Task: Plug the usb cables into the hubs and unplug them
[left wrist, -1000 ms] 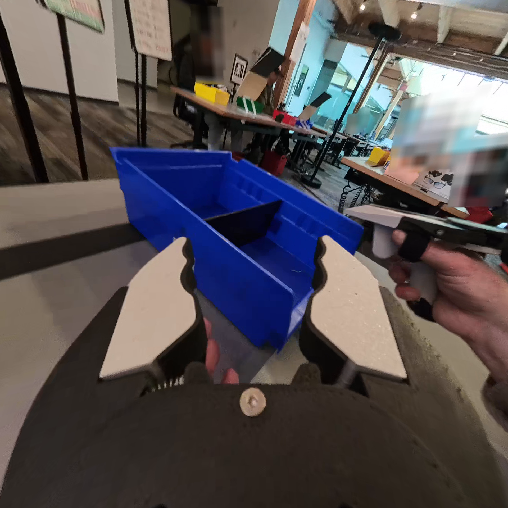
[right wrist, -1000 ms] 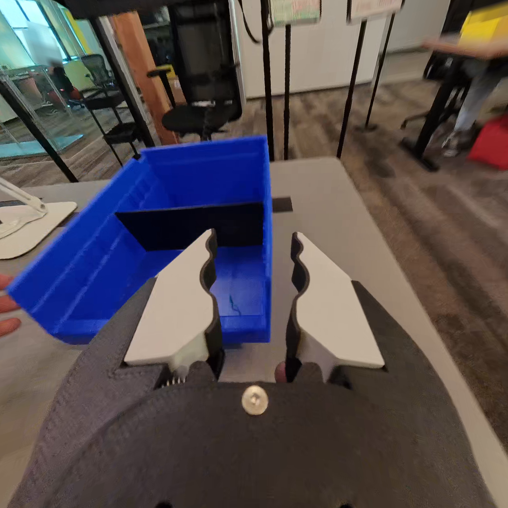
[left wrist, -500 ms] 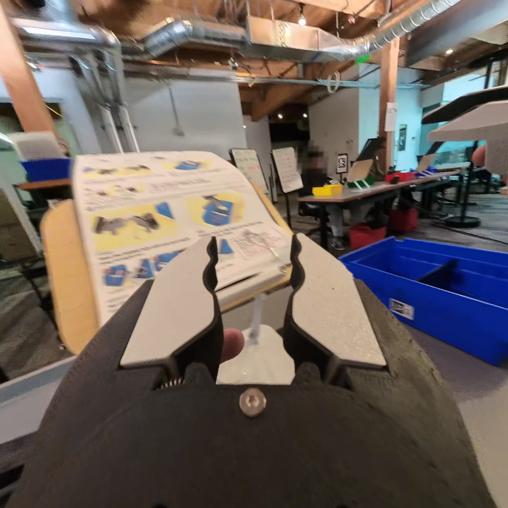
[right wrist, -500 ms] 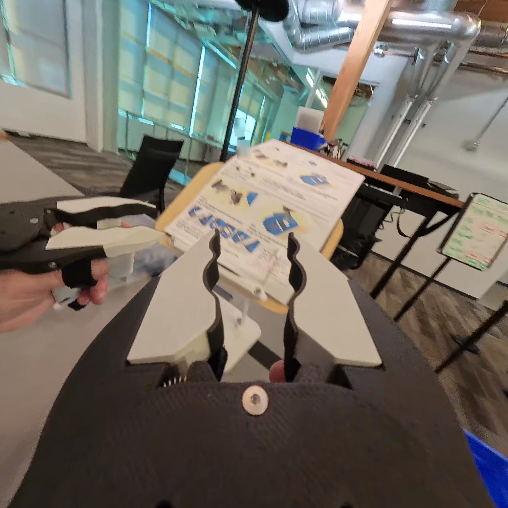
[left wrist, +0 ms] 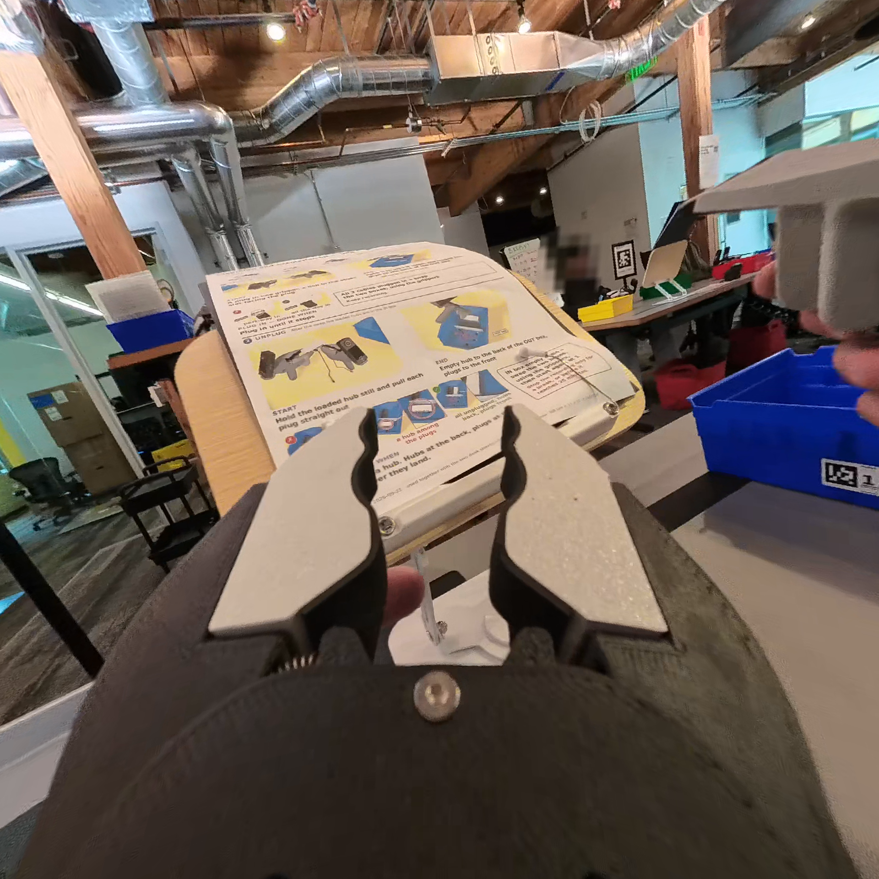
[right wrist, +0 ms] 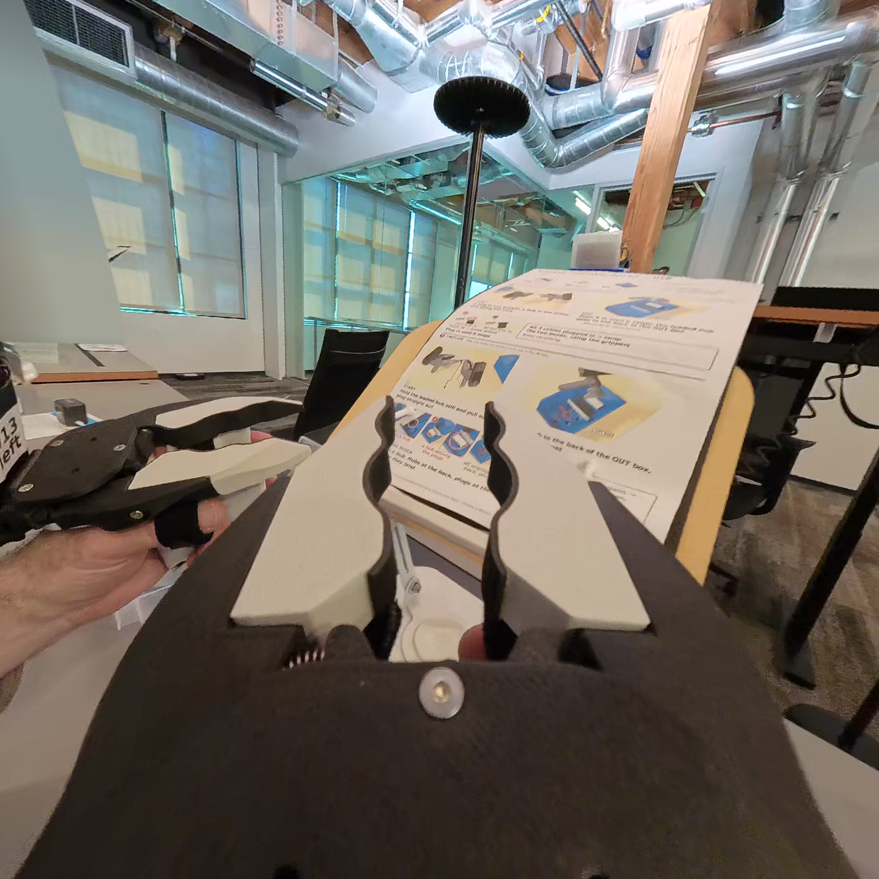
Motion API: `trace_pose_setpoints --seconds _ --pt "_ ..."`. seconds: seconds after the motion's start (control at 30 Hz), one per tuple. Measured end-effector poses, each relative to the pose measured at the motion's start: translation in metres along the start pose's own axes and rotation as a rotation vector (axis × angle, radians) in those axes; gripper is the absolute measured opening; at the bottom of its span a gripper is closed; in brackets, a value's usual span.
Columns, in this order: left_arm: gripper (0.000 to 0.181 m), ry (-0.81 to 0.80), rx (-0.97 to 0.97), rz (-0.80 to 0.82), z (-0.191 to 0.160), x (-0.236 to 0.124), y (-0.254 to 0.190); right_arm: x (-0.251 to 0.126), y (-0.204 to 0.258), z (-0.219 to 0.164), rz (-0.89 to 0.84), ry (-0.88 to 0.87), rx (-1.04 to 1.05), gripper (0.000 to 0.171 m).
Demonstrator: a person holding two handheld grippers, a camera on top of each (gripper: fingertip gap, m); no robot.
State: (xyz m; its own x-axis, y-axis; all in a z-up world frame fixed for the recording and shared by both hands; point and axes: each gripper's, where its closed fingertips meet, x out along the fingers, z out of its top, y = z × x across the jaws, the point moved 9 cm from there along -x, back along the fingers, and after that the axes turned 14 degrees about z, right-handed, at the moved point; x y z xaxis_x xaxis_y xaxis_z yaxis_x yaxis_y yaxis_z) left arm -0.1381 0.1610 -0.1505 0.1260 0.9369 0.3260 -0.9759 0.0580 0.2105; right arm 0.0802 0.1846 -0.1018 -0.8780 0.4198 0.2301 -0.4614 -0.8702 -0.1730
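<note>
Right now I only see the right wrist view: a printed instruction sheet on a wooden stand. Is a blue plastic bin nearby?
Observer: Yes. The left wrist view shows a blue plastic bin on the grey table, right of the stand.
Operator: Any marking on it?
Observer: A white sticker with a black square code on its outer wall.
Operator: Left hand-held gripper loaded?
Observer: No, its own view shows the left hand-held gripper open, empty.

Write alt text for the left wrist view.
The open, empty left claw points at an illustrated instruction sheet propped on a tilted wooden board on a grey table. A blue bin sits at right, with part of the right claw above it.
</note>
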Motion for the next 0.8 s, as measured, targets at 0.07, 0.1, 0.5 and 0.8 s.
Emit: trace_pose_setpoints --seconds 0.07,0.1,0.5,0.8 --pt "0.049 -0.013 -0.021 -0.019 0.001 -0.002 -0.002 0.003 0.003 -0.005 0.029 0.020 -0.002 0.035" --pt "0.047 -0.029 -0.031 -0.014 0.002 -0.004 -0.002 0.003 0.005 -0.007 0.038 0.035 -0.015 0.034" --pt "0.048 -0.037 0.166 0.013 -0.003 -0.022 0.020 0.003 0.015 -0.007 0.080 0.105 -0.083 0.032" --pt "0.052 0.008 0.275 0.007 -0.014 -0.030 0.037 -0.008 0.008 -0.014 0.081 0.136 -0.080 0.034"
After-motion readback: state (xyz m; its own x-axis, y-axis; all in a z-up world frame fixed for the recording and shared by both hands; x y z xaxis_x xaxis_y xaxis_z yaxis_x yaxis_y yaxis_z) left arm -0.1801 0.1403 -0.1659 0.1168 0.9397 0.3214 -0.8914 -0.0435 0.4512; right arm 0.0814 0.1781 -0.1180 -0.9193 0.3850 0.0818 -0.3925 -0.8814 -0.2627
